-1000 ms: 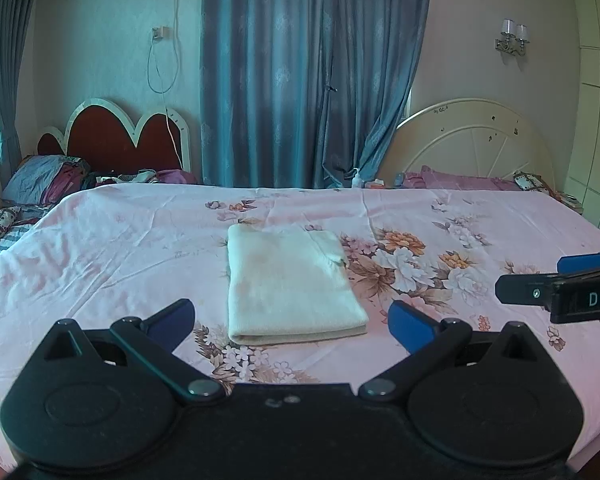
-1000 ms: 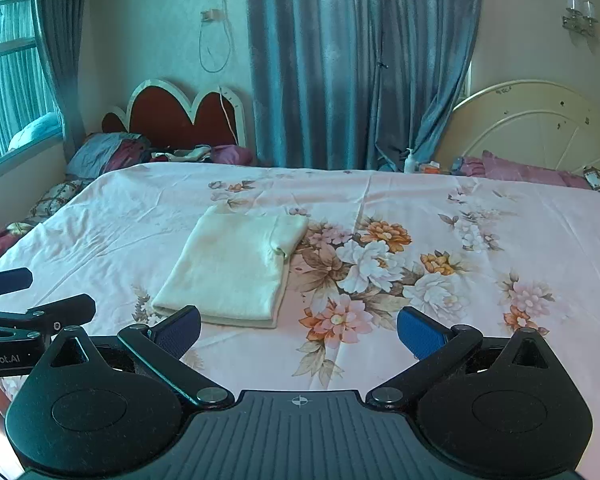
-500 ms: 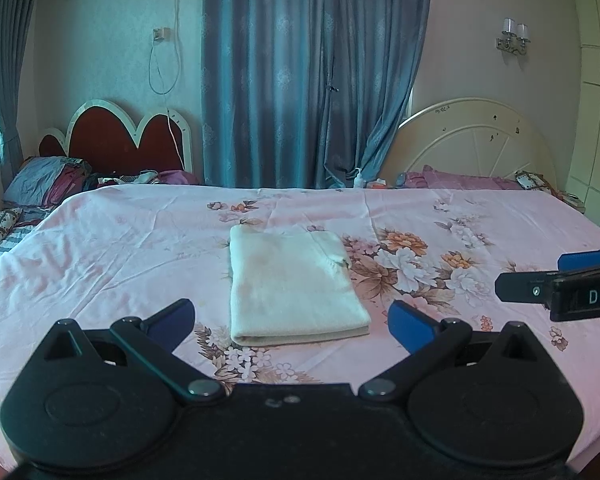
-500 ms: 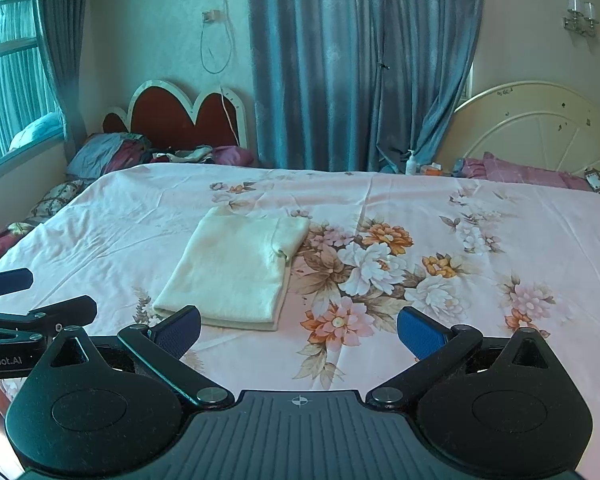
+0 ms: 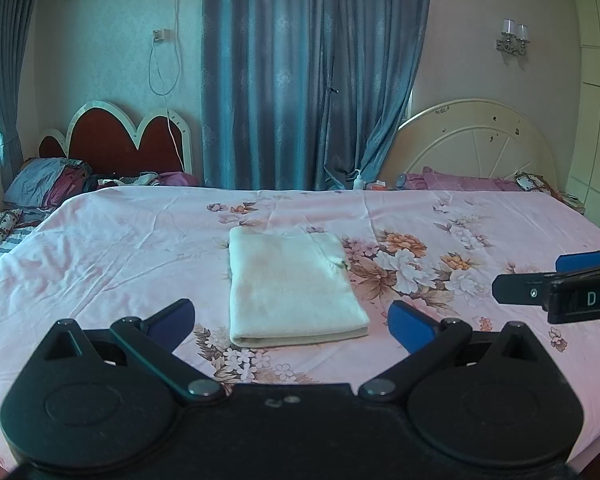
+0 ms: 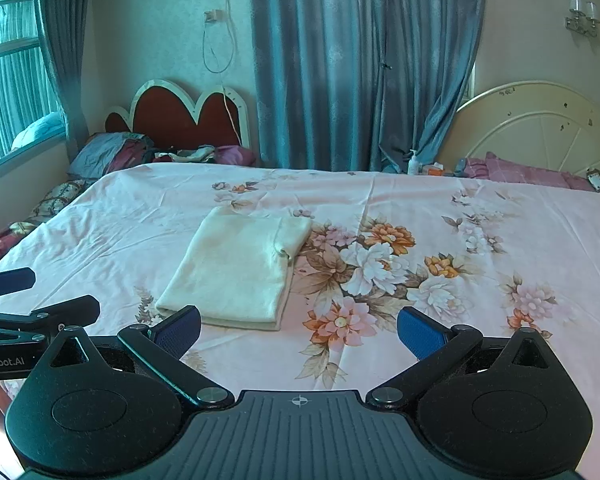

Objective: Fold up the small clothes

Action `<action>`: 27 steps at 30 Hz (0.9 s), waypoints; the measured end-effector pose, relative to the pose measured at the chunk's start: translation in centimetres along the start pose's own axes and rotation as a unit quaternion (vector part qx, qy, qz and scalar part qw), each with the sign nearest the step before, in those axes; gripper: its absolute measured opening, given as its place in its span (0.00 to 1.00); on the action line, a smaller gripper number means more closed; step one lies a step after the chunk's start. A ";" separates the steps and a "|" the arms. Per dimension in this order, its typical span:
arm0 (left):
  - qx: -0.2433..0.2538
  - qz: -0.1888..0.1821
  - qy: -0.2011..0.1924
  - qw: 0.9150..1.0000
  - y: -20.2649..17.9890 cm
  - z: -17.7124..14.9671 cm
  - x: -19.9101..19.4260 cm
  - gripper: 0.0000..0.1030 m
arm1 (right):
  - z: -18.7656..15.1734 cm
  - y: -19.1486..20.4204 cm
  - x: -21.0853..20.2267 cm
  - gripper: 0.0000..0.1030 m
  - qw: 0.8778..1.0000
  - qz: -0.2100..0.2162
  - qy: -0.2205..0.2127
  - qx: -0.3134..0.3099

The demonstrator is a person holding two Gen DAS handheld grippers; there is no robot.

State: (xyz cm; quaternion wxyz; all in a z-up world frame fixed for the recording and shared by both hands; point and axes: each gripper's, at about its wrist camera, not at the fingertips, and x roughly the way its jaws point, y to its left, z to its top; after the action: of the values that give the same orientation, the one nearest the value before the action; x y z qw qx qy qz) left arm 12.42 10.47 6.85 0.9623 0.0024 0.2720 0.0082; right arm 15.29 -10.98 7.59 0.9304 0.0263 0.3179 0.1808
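Observation:
A cream garment (image 5: 290,284) lies folded into a neat rectangle on the pink floral bedsheet (image 5: 100,248). My left gripper (image 5: 292,322) hovers open just in front of its near edge, with nothing between its blue pads. The same cream garment (image 6: 240,266) appears left of centre in the right wrist view. My right gripper (image 6: 298,330) is open and empty, to the right of the garment's near edge and above the sheet (image 6: 480,248). Each gripper shows in the other's view: the right gripper (image 5: 540,276) at the right edge, the left gripper (image 6: 40,292) at the left edge.
The bed is wide, with a red scalloped headboard (image 5: 116,140) and piled bedding (image 5: 48,184) at the far left. A white arched headboard (image 5: 476,140) and pink pillows (image 5: 460,180) stand at the far right. Blue curtains (image 5: 312,72) hang behind.
Both views have shifted very slightly; the garment lies as before and both grippers stay open.

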 end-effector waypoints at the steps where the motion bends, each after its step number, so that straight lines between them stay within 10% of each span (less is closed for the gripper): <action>1: 0.000 0.001 0.000 1.000 0.0 0.0 0.0 0.99 | 0.0 0.0 0.0 1.00 1.000 0.001 0.000 -0.001; 27: 0.002 0.006 -0.001 1.000 0.0 0.1 -0.1 0.99 | 0.0 0.1 -0.1 1.00 1.000 0.002 0.000 -0.002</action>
State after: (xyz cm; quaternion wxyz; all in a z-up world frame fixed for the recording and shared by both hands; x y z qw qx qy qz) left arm 12.38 10.49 7.01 0.9625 0.0058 0.2710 0.0139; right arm 15.24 -10.91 7.68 0.9301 0.0250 0.3176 0.1830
